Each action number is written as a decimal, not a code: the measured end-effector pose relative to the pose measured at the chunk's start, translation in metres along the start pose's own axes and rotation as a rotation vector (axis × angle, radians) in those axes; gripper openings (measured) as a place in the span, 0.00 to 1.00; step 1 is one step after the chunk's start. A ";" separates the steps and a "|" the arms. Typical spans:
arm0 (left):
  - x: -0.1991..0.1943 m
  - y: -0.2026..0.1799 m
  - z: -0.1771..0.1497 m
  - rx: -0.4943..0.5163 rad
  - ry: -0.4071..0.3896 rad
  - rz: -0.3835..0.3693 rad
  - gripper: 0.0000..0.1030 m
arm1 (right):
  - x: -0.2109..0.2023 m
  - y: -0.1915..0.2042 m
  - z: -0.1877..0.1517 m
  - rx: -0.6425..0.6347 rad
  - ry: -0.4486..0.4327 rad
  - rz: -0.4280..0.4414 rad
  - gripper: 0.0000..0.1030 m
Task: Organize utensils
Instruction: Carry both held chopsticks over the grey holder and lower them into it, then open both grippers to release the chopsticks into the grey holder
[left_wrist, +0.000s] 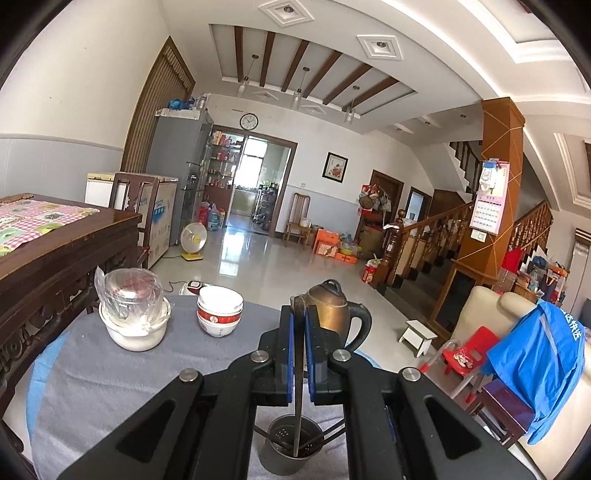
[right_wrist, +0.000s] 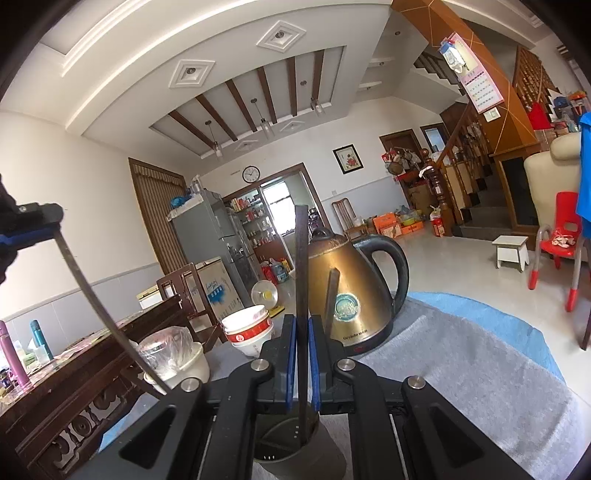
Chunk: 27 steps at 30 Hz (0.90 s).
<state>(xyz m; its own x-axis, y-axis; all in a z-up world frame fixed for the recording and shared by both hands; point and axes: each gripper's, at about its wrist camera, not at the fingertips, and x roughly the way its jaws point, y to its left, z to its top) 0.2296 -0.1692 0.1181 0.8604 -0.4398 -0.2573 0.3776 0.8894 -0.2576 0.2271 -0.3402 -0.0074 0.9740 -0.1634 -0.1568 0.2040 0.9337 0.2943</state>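
In the left wrist view my left gripper (left_wrist: 299, 317) is shut on a thin metal utensil (left_wrist: 297, 413). Its lower end stands inside a grey perforated utensil holder (left_wrist: 271, 463), among dark sticks. In the right wrist view my right gripper (right_wrist: 301, 326) is shut on a dark flat utensil handle (right_wrist: 301, 258). That handle rises upright and reaches down into the same holder (right_wrist: 334, 456). Another dark utensil (right_wrist: 330, 295) leans in the holder beside it. The left gripper (right_wrist: 33, 230) shows at the left edge, with its metal utensil (right_wrist: 92, 306) slanting down toward the holder.
Beyond the holder, a brass-coloured electric kettle (right_wrist: 351, 291) stands on the grey cloth of the table (left_wrist: 110, 369). Stacked red-and-white bowls (left_wrist: 219, 310) and a white pot with a plastic-wrapped glass lid (left_wrist: 135, 314) are at the far left. A dark wooden table (left_wrist: 55, 251) adjoins on the left.
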 end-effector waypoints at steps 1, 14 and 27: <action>0.004 0.000 -0.003 0.000 0.002 0.011 0.06 | 0.000 0.000 0.000 0.001 0.000 -0.001 0.08; 0.046 0.018 -0.039 -0.009 0.163 0.039 0.06 | 0.004 -0.002 0.000 0.013 0.042 0.005 0.08; 0.029 0.028 -0.069 0.058 0.240 0.056 0.33 | -0.009 -0.018 -0.021 0.075 0.128 0.062 0.10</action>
<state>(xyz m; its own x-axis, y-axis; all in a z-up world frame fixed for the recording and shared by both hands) 0.2414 -0.1652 0.0394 0.7773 -0.4001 -0.4854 0.3563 0.9160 -0.1845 0.2128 -0.3486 -0.0313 0.9655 -0.0600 -0.2536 0.1555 0.9136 0.3758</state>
